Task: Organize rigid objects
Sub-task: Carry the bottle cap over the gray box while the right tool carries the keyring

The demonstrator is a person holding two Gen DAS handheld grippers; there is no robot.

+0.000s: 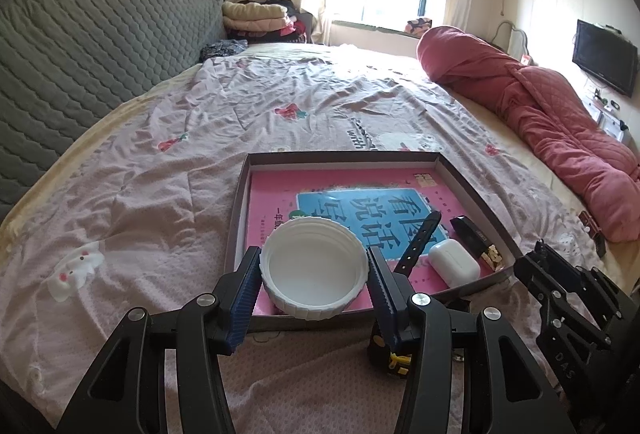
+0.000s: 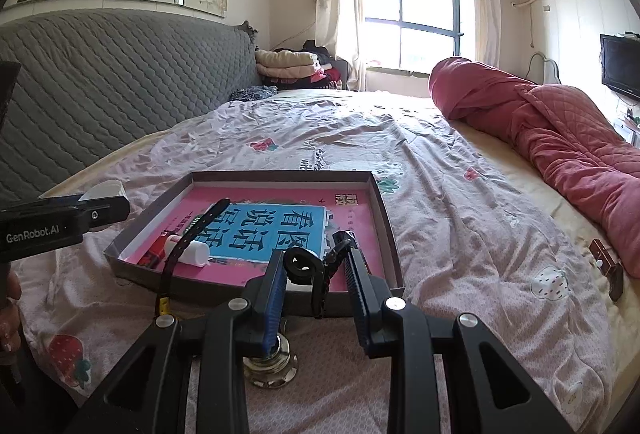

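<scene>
- My left fingers [image 1: 314,286] grip a white lid [image 1: 314,270], one pad on each side of its ribbed rim, open side up.
- The lid hangs over the near edge of a shallow box tray [image 1: 468,189] that lies on the bed [image 1: 160,153].
- A pink book [image 1: 272,201] with a blue panel covers the tray floor.
- On the book lie a black strap [image 1: 420,242], a white earbud case [image 1: 454,264] and a dark flat box [image 1: 472,238], all close together near the tray's right wall.
- My right fingers [image 2: 316,274] are nearly closed on a small black ringed part [image 2: 302,268]; I think it is a clip, but the view is too cramped to be sure.
- That hand sits above the tray's near right corner.
- A rolled red quilt [image 1: 540,113] lies along the far side of the bed.
</scene>
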